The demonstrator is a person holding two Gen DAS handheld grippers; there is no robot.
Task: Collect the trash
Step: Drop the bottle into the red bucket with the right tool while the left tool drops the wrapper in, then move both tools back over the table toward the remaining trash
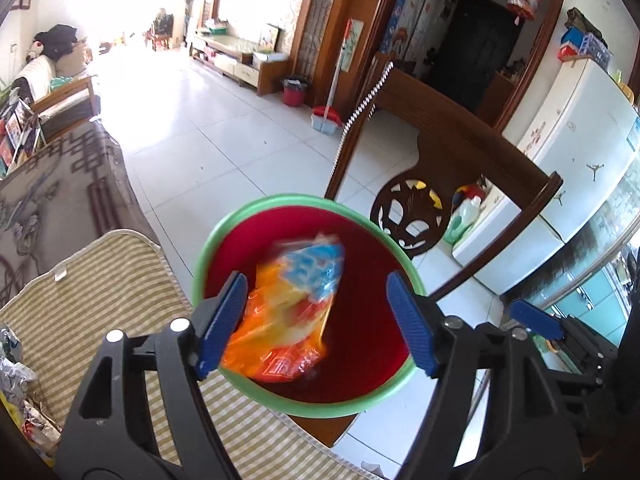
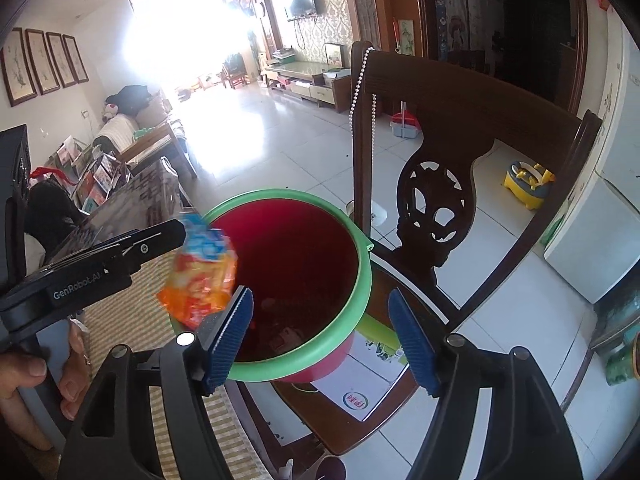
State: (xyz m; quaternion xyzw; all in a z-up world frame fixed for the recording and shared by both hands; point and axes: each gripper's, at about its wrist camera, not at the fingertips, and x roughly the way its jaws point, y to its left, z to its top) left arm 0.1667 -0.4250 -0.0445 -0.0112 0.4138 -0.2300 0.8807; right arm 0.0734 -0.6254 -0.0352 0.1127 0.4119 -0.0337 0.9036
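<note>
A red bin with a green rim (image 1: pixel 308 412) (image 2: pixel 362 280) stands on a wooden chair seat. An orange and blue snack wrapper (image 1: pixel 292 308) (image 2: pixel 202 272), blurred, is in the air over the bin's mouth, just below my left gripper. My left gripper (image 1: pixel 320 326) is open above the bin, touching nothing; in the right wrist view its black body (image 2: pixel 120 256) reaches in from the left beside the wrapper. My right gripper (image 2: pixel 322 338) is open and empty over the bin's near rim. Dark scraps lie at the bin's bottom.
A striped cloth (image 1: pixel 112 292) covers the table on the left, with crumpled trash (image 1: pixel 16 392) at its left edge. The dark wooden chair back (image 2: pixel 436 196) rises behind the bin. A white fridge (image 1: pixel 580 152) stands on the right. A yellow toy (image 2: pixel 528 184) sits on the tiled floor.
</note>
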